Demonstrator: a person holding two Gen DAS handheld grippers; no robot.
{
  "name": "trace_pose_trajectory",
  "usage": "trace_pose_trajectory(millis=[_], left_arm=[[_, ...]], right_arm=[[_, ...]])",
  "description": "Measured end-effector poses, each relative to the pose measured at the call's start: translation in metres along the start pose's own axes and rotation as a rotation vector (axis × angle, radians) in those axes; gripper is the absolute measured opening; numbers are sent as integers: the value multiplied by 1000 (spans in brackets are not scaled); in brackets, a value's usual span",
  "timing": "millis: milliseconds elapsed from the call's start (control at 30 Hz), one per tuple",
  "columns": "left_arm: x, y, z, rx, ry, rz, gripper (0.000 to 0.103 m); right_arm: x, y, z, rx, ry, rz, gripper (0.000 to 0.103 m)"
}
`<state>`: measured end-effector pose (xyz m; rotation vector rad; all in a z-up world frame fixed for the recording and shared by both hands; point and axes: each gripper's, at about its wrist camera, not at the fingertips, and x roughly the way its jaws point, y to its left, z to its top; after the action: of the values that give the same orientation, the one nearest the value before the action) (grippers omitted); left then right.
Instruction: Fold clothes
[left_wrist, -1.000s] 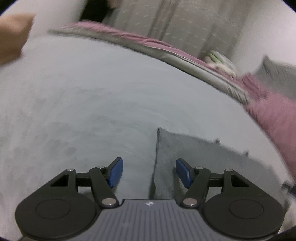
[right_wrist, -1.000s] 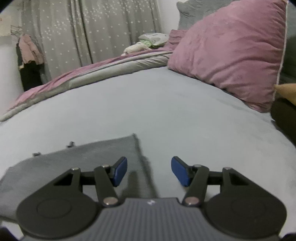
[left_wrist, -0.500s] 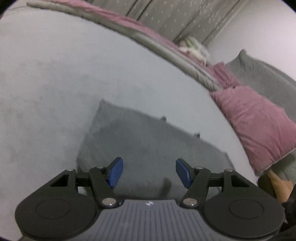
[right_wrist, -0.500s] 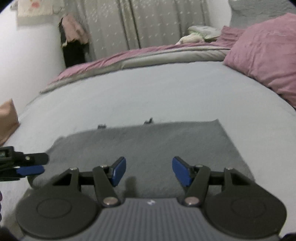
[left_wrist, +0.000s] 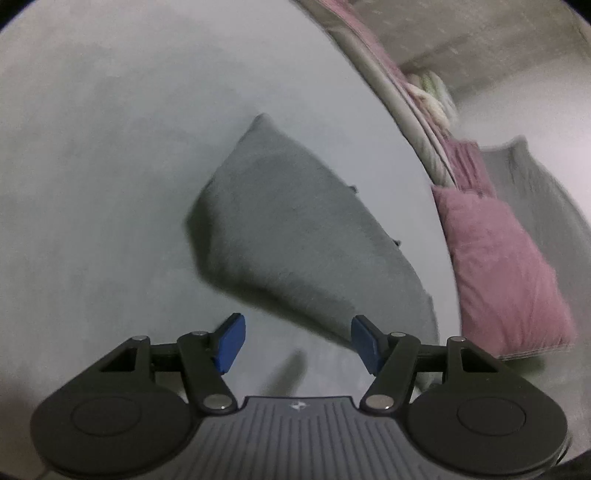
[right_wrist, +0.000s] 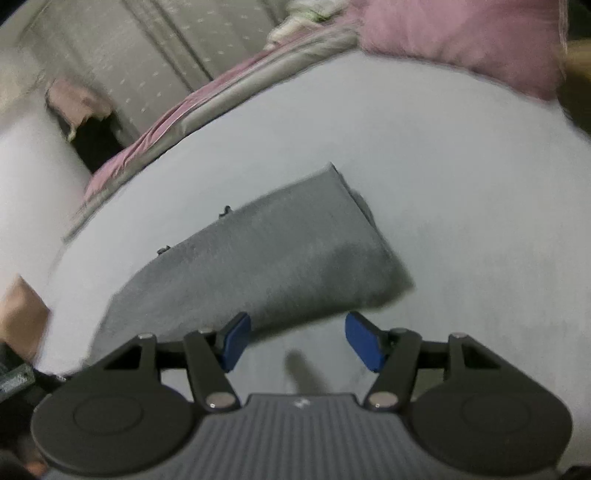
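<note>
Since the earlier frames both cameras have tilted and drawn back from the grey garment, so that it now lies ahead of the fingertips rather than under them.

In the left wrist view, the grey garment (left_wrist: 295, 229) lies flat on the pale bedspread (left_wrist: 110, 147), well short of the pink pillow (left_wrist: 506, 266) that sits off to its right. Earlier the cloth filled the space between the blue pads; now only its near edge reaches the right pad. The left gripper (left_wrist: 297, 341) is spread wide and carries nothing. The cloth looks like a soft, light, fleecy knit, already doubled over, with a rounded fold along its near edge. It will likely sag and drape once lifted, so a corner or an open edge seems the best hold, pinching through all layers.

In the right wrist view, the same grey garment (right_wrist: 258, 266) sits slanted on the bedspread (right_wrist: 443, 184), with the pink pillow (right_wrist: 461, 33) well beyond it. Half a second ago it lay square to this camera; now it runs on a diagonal, and the picture is smeared by motion. The right gripper (right_wrist: 297, 341) is likewise released and empty, its left pad just at the cloth's near edge. Two small dark tabs show on the far edge. The near right corner looks easiest to reach.
</note>
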<state>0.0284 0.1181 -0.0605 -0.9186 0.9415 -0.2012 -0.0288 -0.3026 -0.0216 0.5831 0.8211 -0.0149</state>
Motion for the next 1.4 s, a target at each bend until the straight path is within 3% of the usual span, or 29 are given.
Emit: trace_pose_trajectory(millis=[233,367,533,567,633,767,867,933,1067,1400], left_arm=[[3,23,-15,-265,-214,-52,60],[8,24,-24,-329,-327,-20,49],[17,21,-32,-367,-431,25,43],[18,22,-32,-362,-441,41,38],[21,24,-32,-352,-460,72,21],[21,31,-29,-394,-456,54,21],[23,29,-27,-391,-456,50,23],[19,31,-30,-382,-458,49,24],[17,30,-29,-382,-459,51,24],[18,26,-25,-361,-460,57,30]], right_arm=[[14,-56,-3,375,-10,166,59],[22,-65,1,448,-60,178,57],[37,-66,5,473,-120,129,35],[39,-67,6,470,-128,122,26],[43,-68,7,444,-142,98,24],[41,-53,8,364,-160,26,27],[30,-41,7,314,-216,-61,53],[22,-31,7,278,-261,-126,59],[18,-11,7,199,-311,-189,59],[26,51,0,3,-349,-218,62]])
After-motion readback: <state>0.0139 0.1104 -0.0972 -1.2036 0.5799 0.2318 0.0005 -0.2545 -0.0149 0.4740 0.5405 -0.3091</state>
